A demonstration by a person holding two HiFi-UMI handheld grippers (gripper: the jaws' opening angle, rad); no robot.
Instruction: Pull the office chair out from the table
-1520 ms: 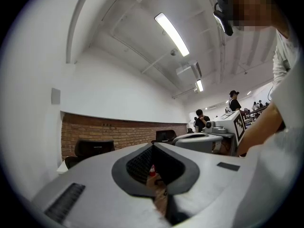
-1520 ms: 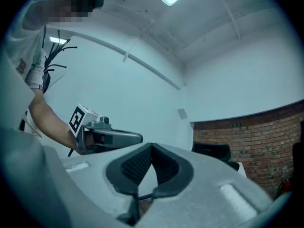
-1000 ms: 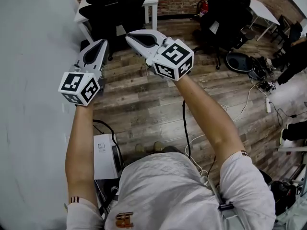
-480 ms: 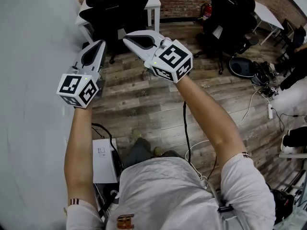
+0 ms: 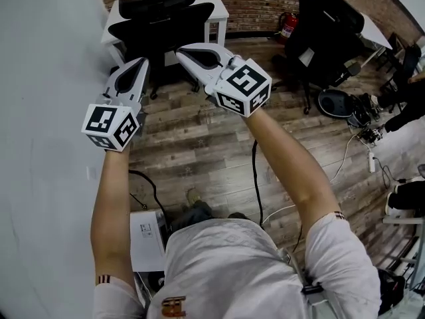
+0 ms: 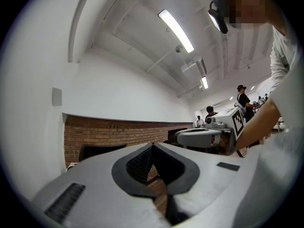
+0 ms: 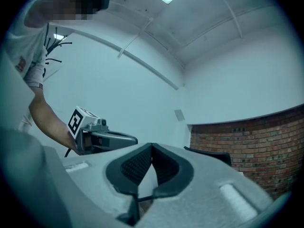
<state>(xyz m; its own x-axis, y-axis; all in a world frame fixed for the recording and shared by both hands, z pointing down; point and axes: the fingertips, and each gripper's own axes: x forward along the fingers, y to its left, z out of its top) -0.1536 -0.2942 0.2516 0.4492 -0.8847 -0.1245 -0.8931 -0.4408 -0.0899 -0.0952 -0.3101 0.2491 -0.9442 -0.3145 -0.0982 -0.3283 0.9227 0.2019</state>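
Observation:
In the head view the black office chair [image 5: 163,22] stands tucked against the white table [image 5: 218,2] at the far end of the wooden floor. My left gripper [image 5: 141,62] is held out in the air short of the chair's seat, jaws shut with nothing in them. Beside it, my right gripper [image 5: 180,50] is also shut and empty, its tip over the chair's near edge without touching. The left gripper view shows shut fingertips [image 6: 153,145] and the chair's dark back [image 6: 95,151] by the brick wall. In the right gripper view the chair's top [image 7: 213,156] lies beyond the shut jaws [image 7: 152,146].
A grey wall [image 5: 46,111] runs close along the left. More black chairs [image 5: 325,25] and a red fire extinguisher [image 5: 287,24] stand at the back right. Cables and gear [image 5: 362,111] litter the floor to the right. A white box [image 5: 146,234] sits on the floor by my feet.
The person has stepped forward, carrying both grippers toward the chair; the chair and table look nearer and the white floor box has slid back. Both jaws stayed shut.

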